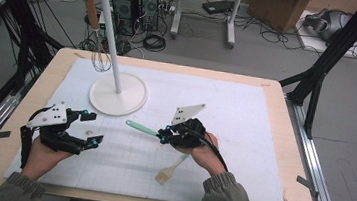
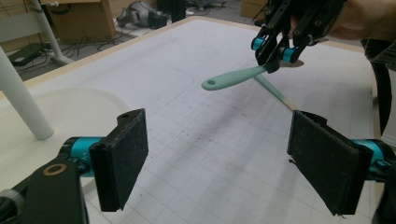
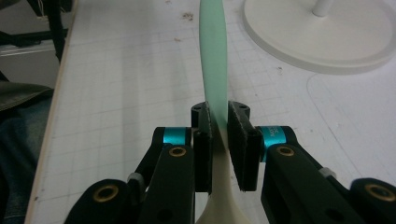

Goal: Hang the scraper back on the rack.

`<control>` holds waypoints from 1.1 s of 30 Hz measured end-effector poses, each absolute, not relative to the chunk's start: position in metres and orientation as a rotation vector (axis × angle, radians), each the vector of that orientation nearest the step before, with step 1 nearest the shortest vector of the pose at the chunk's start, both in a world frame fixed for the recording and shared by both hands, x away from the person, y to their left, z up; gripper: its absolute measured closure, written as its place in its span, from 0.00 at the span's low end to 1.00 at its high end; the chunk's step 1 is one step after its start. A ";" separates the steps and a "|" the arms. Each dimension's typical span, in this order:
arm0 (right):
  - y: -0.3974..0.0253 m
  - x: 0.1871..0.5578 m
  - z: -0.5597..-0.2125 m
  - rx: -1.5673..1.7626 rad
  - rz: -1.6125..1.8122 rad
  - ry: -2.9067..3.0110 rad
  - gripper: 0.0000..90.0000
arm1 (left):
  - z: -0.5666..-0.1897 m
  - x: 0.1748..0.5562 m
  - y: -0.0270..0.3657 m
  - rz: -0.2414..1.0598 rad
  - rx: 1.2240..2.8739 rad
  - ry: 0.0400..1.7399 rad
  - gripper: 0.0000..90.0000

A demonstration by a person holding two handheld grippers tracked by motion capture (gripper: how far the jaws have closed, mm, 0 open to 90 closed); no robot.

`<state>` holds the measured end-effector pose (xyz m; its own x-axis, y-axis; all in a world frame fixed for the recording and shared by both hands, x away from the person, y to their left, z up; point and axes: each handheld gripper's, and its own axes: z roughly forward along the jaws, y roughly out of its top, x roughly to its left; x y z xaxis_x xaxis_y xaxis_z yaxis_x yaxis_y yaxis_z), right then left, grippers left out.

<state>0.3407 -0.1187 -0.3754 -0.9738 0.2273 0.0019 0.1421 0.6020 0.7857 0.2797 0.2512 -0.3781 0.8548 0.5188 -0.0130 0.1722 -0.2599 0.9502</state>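
Two claws: the right claw (image 1: 163, 135) clenches the mint spatula handle (image 1: 141, 128) above the mat, while the left claw (image 1: 91, 128) gapes released.

We are finding no text that can be read. In the right gripper view, faint print is showing on the teal ring (image 3: 274, 133) of the right tool (image 3: 219, 135), but it is too small and blurred for us to make out. We are seeing no label, brand, number or sign on the mint-green handle (image 3: 213, 56) clamped in that tool, on the white mat (image 1: 245, 112) covering the surface, or on the cardboard box (image 1: 282, 6) on the floor.
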 end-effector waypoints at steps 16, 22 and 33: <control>-0.126 0.309 -0.369 0.241 1.388 2.705 0.89 | -0.374 0.277 0.233 0.310 1.863 0.441 0.30; -0.127 0.303 -0.369 0.223 1.405 2.692 0.89 | -0.375 0.277 0.224 0.282 1.876 0.420 0.31; -0.121 0.296 -0.368 0.167 1.433 2.724 0.89 | -0.377 0.279 0.209 0.220 1.901 0.361 0.37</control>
